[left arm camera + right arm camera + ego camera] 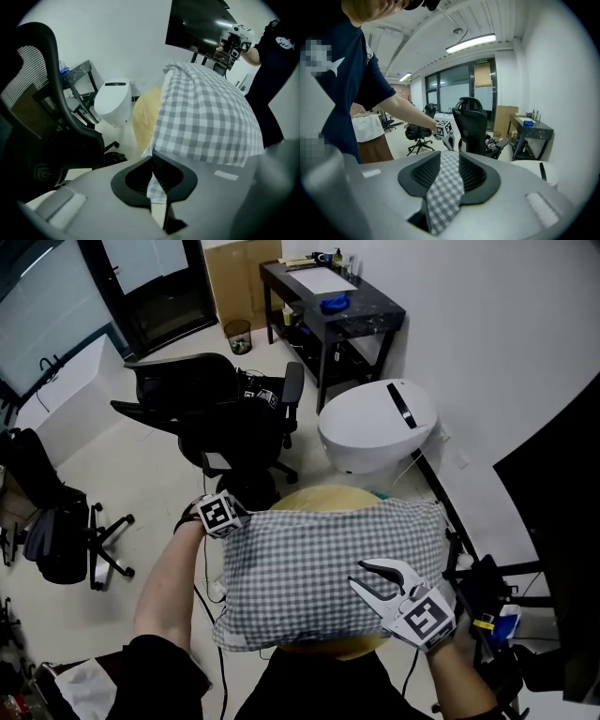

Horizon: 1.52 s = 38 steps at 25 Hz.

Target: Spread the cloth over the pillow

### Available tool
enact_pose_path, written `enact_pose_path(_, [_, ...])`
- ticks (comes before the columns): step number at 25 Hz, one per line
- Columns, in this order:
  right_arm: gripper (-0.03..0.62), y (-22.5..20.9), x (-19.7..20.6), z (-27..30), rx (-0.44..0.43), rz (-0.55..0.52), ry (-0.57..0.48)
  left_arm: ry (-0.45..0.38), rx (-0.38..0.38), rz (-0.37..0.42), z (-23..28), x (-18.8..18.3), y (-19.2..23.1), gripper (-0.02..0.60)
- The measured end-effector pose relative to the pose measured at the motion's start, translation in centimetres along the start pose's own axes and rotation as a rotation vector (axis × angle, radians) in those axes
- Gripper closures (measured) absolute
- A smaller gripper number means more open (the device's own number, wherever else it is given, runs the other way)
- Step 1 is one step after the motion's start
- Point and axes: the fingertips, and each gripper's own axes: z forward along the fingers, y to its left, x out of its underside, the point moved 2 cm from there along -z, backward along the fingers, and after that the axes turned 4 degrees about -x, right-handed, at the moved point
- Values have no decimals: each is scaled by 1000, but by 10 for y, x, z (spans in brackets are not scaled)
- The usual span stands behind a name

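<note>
In the head view, the checked cloth (pixel 328 568) lies over the yellow pillow (pixel 323 498) in front of the person, and it covers most of the pillow. The left gripper (pixel 242 519) is at the cloth's far left corner. The right gripper (pixel 364 576) rests over the near right part.

In the left gripper view, the jaws are pressed together and pinch a thin edge of the cloth. The rest of the cloth drapes over the pillow beyond them.

In the right gripper view, the jaws stand apart. The cloth shows in the gap between them and stretches away toward the other gripper.
</note>
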Motion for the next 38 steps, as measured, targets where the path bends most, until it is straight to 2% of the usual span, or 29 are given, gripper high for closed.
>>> enact_pose_path(6, [461,-4,-2,1,13,13,1,-4,-123,50,-27,5,20,577])
enact_pose_path(11, [461,-2,-6,7,8,7,-6,14,-232,23,-49,18,38,579])
enact_pose_path(16, [461,-1,-3,9,13,14,2,51,-218,23,-40,24,33,580])
enact_pose_path(21, [461,-2,-9,1,44,19,-13,41,-228,9,-32,24,29,581])
enact_pose_path(23, [461,-5,-11,-6,63,25,-30,40,-248,-16,-36,26,30,548])
enact_pose_path(26, [461,-6,-13,-18,83,24,-48,33,-292,-66,-51,32,31,459])
enact_pose_path(28, [464,-6,-11,-27,90,21,-44,13,-314,-89,-63,33,26,419])
enact_pose_path(32, [503,-8,-11,-50,122,22,-77,-47,-380,-89,-98,24,-4,417])
enact_pose_path(35, [567,-7,-9,-72,156,22,-96,-128,-443,-83,-131,-1,-41,417])
enact_pose_path(38, [583,2,1,-95,165,14,-102,-230,-486,-84,-160,-36,-93,416])
